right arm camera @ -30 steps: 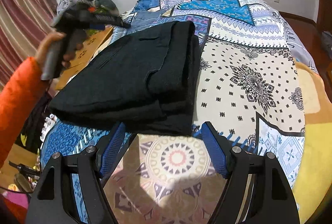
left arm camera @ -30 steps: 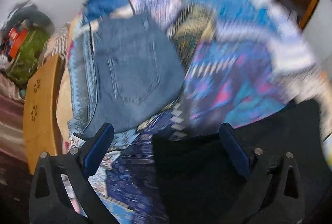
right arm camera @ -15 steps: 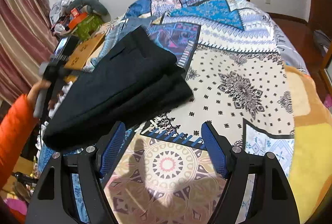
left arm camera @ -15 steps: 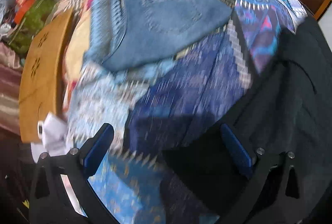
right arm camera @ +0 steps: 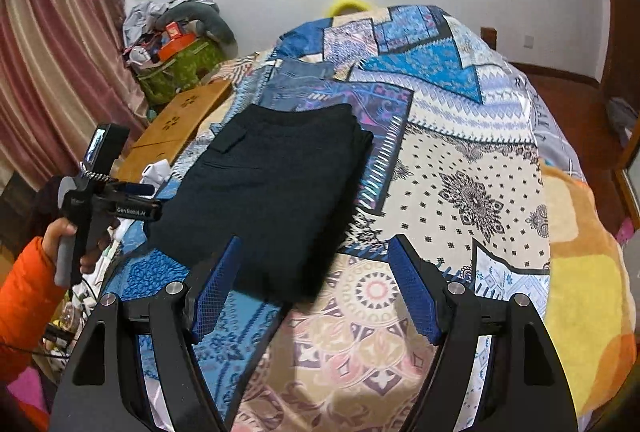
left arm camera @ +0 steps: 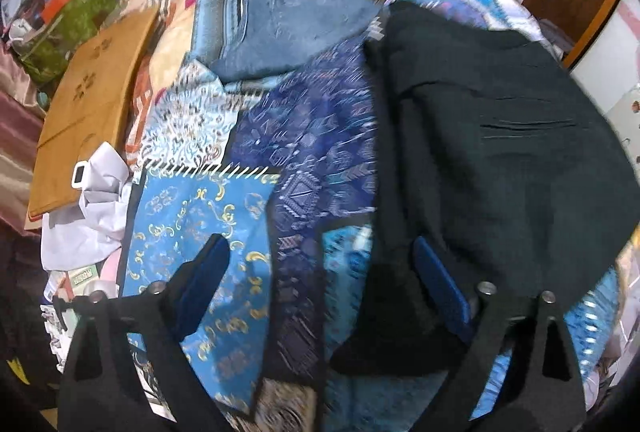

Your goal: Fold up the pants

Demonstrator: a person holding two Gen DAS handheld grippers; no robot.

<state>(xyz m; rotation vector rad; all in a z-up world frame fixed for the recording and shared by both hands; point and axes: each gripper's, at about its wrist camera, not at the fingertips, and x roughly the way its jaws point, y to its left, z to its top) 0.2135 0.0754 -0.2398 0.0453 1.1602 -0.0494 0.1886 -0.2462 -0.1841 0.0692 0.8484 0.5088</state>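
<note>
Black pants (right arm camera: 272, 192) lie folded in a flat rectangle on the patterned bedspread (right arm camera: 460, 168), pocket side up. They also fill the right of the left wrist view (left arm camera: 500, 168). My right gripper (right arm camera: 316, 284) is open and empty, just in front of the pants' near edge. My left gripper (left arm camera: 320, 272) is open and empty at the pants' left edge, its right finger over the black cloth. In the right wrist view the left gripper (right arm camera: 140, 200) is held beside the pants' left side.
Folded blue jeans (left arm camera: 292, 20) lie farther up the bed. A wooden board (left arm camera: 88, 104) and white cloth (left arm camera: 88, 216) sit off the bed's left edge. A green bag with clutter (right arm camera: 176, 68) and pink curtains (right arm camera: 52, 72) stand at the left wall.
The pants, lifted and shifted a second ago, now lie flat and squared. The left gripper dropped from above the bed to the pants' left side. The right gripper pulled back slightly.
</note>
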